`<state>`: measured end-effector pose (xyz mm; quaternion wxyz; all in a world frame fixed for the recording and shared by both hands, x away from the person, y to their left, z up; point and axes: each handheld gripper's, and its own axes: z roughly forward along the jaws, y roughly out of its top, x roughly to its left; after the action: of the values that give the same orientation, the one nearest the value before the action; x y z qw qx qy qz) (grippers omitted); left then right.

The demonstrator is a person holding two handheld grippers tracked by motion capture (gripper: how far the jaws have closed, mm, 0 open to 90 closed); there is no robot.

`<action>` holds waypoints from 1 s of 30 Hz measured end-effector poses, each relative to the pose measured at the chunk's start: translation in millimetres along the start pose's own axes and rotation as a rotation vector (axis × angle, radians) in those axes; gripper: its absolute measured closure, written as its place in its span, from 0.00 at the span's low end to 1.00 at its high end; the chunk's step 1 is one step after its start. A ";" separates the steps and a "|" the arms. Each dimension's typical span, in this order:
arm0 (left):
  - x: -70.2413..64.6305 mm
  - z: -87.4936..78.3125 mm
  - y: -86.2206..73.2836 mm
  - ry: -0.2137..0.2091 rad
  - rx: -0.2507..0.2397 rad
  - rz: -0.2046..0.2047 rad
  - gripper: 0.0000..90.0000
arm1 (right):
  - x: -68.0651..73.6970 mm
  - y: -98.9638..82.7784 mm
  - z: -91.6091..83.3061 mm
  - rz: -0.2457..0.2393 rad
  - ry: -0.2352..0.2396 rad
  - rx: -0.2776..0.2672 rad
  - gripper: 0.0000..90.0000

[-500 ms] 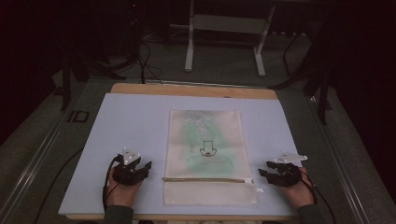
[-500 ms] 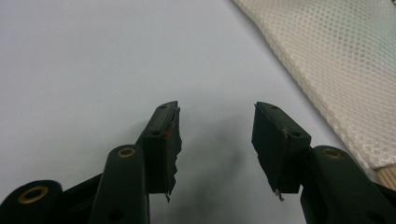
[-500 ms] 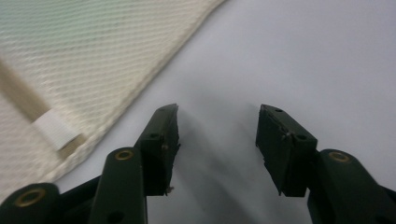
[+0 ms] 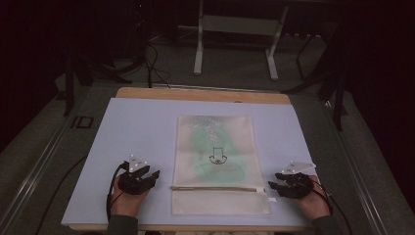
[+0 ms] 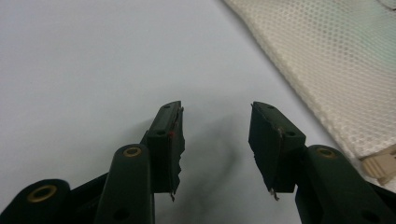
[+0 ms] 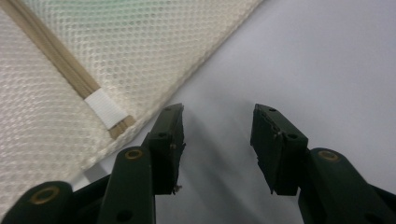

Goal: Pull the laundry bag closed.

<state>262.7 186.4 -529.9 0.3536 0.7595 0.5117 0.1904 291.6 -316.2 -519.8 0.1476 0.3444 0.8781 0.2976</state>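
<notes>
My left gripper (image 4: 155, 175) and right gripper (image 4: 272, 186) rest spread and empty, flanking the zippered mesh bag (image 4: 218, 164). I'd pinch its zipper (image 4: 215, 188) ends squarely.

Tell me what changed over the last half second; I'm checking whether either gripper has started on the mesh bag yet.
Nothing visibly changed. The left gripper and the right gripper sit at the same spots either side of the mesh bag, jaws open and empty, touching nothing. The bag lies flat on the table as before, its zipper still closed.
</notes>
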 end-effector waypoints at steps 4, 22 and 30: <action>-1.5 -0.2 0.2 -0.008 -0.003 0.013 0.60 | 2.2 1.0 -2.3 -0.015 0.010 0.007 0.61; -6.1 2.2 0.2 -0.038 0.005 0.039 0.60 | 11.9 14.6 -8.5 -0.083 0.053 0.025 0.61; -6.6 2.2 -0.1 -0.040 0.005 0.038 0.60 | 18.0 19.5 -7.8 -0.111 0.070 0.036 0.61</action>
<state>261.4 179.6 -531.0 0.3582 0.7736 0.4905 0.1807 285.1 -295.6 -502.5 0.1266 0.2869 0.9058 0.2850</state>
